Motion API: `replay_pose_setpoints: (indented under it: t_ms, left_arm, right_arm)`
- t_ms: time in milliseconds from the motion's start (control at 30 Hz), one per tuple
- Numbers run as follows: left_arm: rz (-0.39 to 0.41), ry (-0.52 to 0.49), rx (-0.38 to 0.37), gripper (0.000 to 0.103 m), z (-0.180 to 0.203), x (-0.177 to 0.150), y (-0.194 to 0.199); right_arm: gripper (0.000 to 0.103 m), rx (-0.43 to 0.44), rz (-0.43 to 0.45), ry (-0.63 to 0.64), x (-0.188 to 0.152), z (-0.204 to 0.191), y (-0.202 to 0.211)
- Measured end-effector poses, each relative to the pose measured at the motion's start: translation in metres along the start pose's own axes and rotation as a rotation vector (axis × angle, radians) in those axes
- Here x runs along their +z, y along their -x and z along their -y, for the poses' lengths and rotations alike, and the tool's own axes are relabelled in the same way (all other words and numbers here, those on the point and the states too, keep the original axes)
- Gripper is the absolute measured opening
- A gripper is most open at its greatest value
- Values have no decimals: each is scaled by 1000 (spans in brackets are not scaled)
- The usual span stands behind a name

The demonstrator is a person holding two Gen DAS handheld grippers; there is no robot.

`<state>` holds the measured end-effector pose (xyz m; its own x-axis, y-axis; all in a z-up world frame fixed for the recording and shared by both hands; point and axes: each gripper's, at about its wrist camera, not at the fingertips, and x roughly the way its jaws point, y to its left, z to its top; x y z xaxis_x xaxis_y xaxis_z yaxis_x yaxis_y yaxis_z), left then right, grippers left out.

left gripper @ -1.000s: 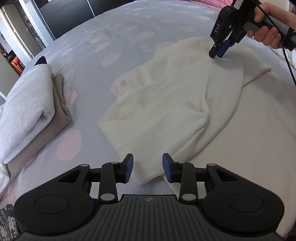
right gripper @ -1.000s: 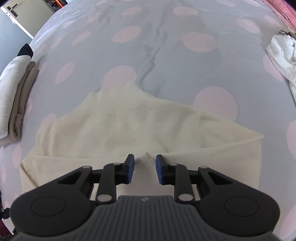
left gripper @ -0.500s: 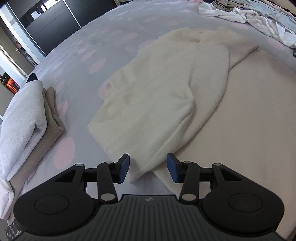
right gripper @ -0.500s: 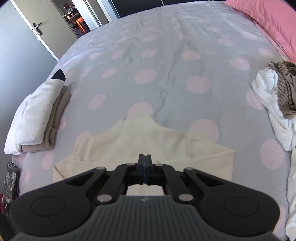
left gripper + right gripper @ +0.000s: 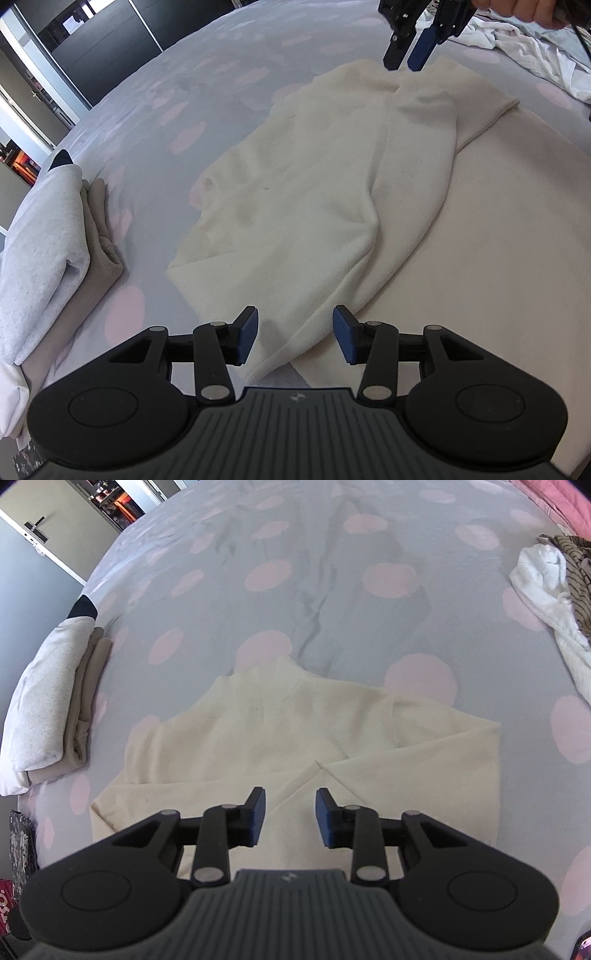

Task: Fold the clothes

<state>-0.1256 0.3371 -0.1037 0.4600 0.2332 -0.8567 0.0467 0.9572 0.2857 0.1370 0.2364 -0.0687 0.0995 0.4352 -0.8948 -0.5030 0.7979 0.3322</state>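
A: Left gripper (image 5: 293, 334), jaws spread, straddles the cuff end of a cream sweater (image 5: 317, 192) sleeve without pinching it. It has just widened.

B: And the right gripper (image 5: 289, 818)?

A: Jaws parted, just reopened from fully shut, nothing between them; it hangs above the garment's far shoulder fold. The sweater lies half folded on a polka-dot bedspread (image 5: 332, 602).

B: What could spoil the fold?

A: Probably a shallow bite: closing on one layer of the cuff would let the sleeve slide out mid-lift. Dragging it sideways could also pull the folded shoulder open, as nothing pins it down.

B: Anything near enough to snag?

A: The folded stack (image 5: 48, 236) on the left and the loose laundry pile (image 5: 554, 587) on the right both sit well apart.
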Motion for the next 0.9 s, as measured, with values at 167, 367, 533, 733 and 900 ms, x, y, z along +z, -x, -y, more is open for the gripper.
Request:
replay_pose_setpoints:
  t_ms: [167, 367, 533, 733, 900]
  left_arm:
    - [-3, -7, -10, 43, -4, -1, 0]
    - [-13, -6, -15, 43, -6, -1, -2]
    - [-2, 6, -11, 43, -8, -1, 3]
    - [14, -53, -12, 43, 2, -6, 10]
    - [29, -85, 13, 43, 9, -11, 13]
  right_arm:
    - [34, -75, -49, -15, 11, -8, -42]
    - [9, -141, -75, -24, 15, -7, -64]
    - [4, -110, -45, -34, 14, -5, -36]
    - [3, 3, 79, -2, 2, -11, 48]
    - [3, 103, 160, 24, -26, -2, 116]
